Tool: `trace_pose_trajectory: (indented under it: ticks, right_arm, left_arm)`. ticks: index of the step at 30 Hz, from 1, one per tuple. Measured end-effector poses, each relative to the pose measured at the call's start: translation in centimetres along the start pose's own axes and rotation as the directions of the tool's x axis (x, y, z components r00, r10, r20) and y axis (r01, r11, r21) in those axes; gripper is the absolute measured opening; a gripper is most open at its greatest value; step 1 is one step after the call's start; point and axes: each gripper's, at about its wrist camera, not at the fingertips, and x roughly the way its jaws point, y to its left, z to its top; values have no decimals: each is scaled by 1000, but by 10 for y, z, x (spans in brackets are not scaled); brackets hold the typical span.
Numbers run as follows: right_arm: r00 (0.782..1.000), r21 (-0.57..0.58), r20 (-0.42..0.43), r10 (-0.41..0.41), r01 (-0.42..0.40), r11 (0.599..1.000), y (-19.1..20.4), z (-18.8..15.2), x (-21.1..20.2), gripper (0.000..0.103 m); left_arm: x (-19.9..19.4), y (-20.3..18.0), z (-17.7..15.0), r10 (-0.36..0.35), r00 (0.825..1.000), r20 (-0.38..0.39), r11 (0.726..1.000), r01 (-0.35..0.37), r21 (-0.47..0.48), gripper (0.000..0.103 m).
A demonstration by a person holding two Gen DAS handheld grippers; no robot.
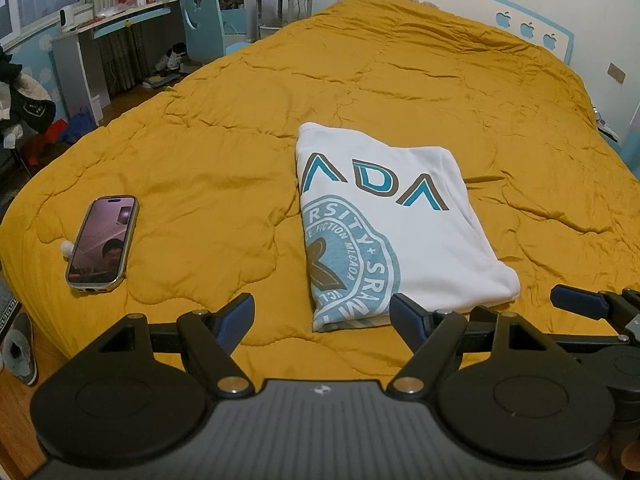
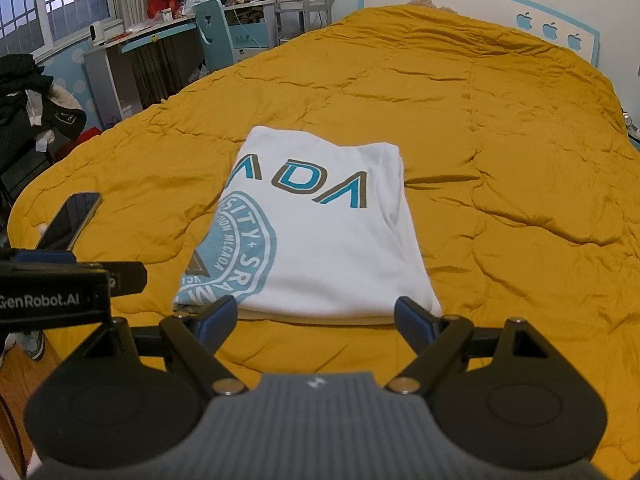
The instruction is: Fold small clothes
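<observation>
Hovering spread wide and empty at the near hem of the folded white T-shirt (image 2: 320, 240) on the mustard quilt (image 2: 500, 160), left gripper (image 1: 322, 314) and right gripper (image 2: 316, 316) should pinch both hem corners evenly, judging another fold due.
</observation>
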Motion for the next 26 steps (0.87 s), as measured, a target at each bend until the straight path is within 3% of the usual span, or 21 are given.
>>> trace_pose_trajectory:
  ticks: [26]
  right_arm:
    - [1000, -3, -8, -1, 1, 1000, -2, 2, 2, 81]
  left_arm:
    - [3, -2, 3, 4, 1000, 4, 1000, -4, 19, 90]
